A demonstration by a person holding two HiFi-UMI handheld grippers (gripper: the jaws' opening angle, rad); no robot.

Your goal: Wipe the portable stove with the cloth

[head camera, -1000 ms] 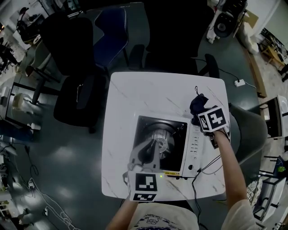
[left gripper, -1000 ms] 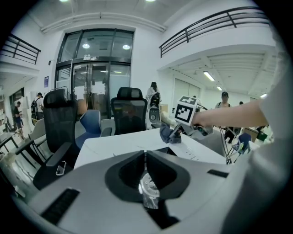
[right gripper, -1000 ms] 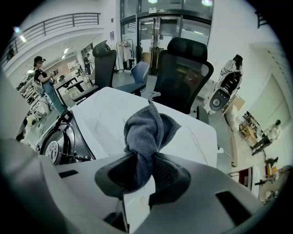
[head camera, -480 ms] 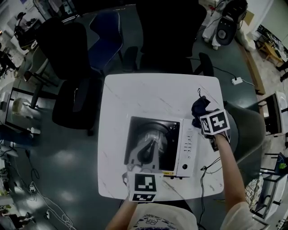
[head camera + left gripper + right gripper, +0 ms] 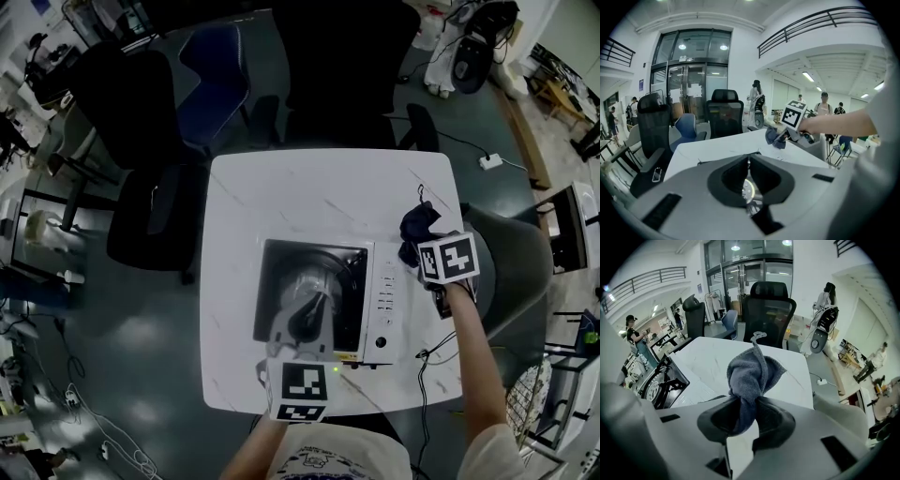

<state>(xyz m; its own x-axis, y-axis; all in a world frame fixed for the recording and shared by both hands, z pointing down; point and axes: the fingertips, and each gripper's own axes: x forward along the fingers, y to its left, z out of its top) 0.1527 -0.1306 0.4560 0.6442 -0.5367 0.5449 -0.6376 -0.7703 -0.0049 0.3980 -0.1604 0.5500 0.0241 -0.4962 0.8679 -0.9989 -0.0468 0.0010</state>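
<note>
Right hand-held gripper (image 5: pixel 746 401) clenched on cloth (image 5: pixel 752 369), just beside portable stove (image 5: pixel 386 298). Left hand-held gripper (image 5: pixel 748 164) closed, empty, over burner (image 5: pixel 314 284). Best: press cloth flat, sweep evenly.

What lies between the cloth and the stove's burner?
The stove's white control panel, with buttons and a knob, separates the cloth in the right gripper from the burner; the head view shows this.

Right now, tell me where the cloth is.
The cloth is pinched in the right gripper, at the right side of the table in the head view, right of the portable stove.
</note>
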